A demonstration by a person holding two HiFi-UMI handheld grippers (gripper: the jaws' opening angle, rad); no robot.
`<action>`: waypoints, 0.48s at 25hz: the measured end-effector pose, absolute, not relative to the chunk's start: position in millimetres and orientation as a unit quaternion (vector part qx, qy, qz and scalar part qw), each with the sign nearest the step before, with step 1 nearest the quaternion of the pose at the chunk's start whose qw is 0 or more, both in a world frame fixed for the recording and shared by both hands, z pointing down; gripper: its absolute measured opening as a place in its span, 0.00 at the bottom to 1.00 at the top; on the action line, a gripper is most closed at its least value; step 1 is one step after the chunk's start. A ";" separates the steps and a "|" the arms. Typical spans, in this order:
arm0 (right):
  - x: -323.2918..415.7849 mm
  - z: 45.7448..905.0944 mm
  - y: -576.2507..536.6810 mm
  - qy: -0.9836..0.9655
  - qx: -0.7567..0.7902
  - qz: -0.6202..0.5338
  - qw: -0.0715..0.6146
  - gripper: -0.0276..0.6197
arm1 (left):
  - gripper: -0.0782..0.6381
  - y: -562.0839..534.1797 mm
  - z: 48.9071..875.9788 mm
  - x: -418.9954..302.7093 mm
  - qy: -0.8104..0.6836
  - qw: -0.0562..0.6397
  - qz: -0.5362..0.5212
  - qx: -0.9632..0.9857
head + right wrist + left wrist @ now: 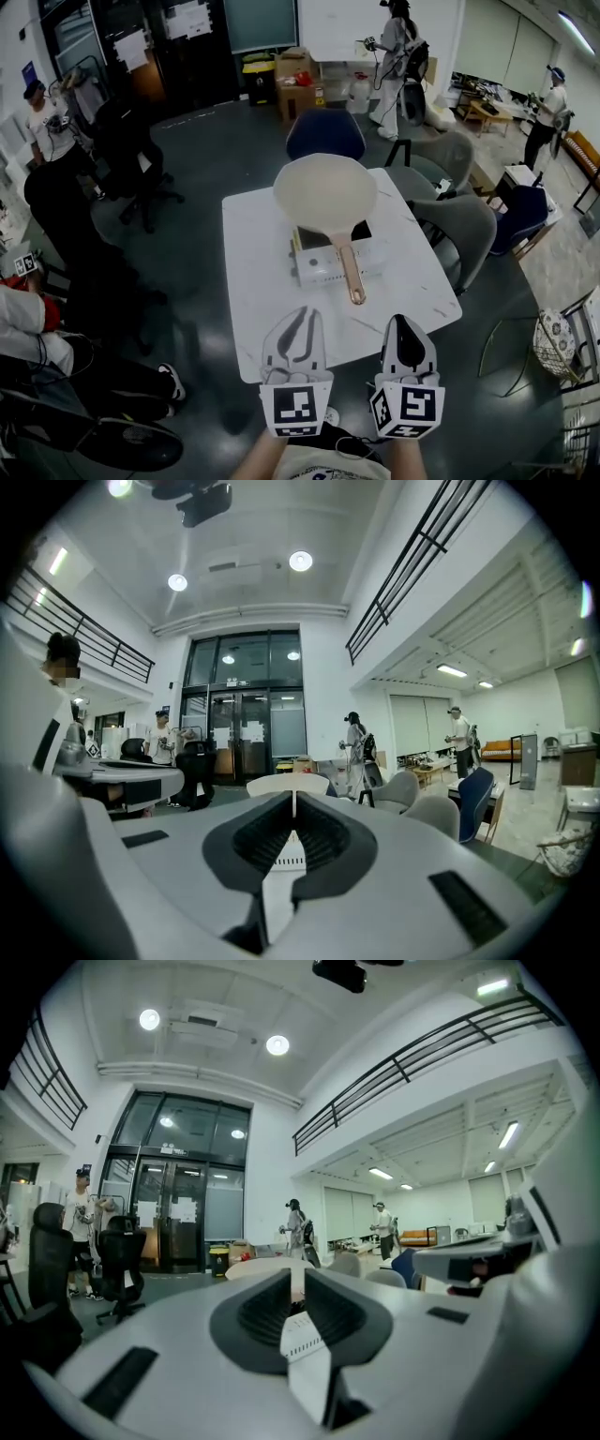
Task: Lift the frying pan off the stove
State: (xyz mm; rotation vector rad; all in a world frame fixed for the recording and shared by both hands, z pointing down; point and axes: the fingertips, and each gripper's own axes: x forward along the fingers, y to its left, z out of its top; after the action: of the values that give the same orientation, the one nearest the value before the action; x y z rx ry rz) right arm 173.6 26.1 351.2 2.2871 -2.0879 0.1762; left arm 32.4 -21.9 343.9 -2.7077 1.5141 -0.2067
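The left gripper (pixel 298 323) and the right gripper (pixel 405 328) are held side by side, each clenched with nothing between its jaws and nothing touched. The frying pan (pixel 325 192) is seen ahead of them, resting on the stove (pixel 323 264), its handle pointed back toward them.

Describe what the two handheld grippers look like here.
Both look alike: the left gripper and right gripper have pale grey, rounded shells that taper to two jaws lined with dark ribbed pads. Each carries a cube with black-and-white square markers at its rear. No cables show. The person's top looks light-coloured.
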 end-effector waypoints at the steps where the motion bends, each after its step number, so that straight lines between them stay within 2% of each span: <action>1: 174.1 351.8 21.6 -0.676 0.735 0.056 0.022 0.08 | 0.18 -25.7 344.9 33.7 0.488 0.015 -0.068 -0.870; 12: 187.1 366.4 -36.6 -0.684 0.725 0.067 0.049 0.08 | 0.18 -81.4 354.6 49.8 0.483 0.001 -0.076 -0.872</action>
State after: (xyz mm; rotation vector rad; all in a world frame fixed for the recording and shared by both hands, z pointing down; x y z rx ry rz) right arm 187.1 -36.6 366.4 2.2090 -2.0846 0.2044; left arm 49.8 -81.4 354.6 -2.7395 1.5167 -0.2381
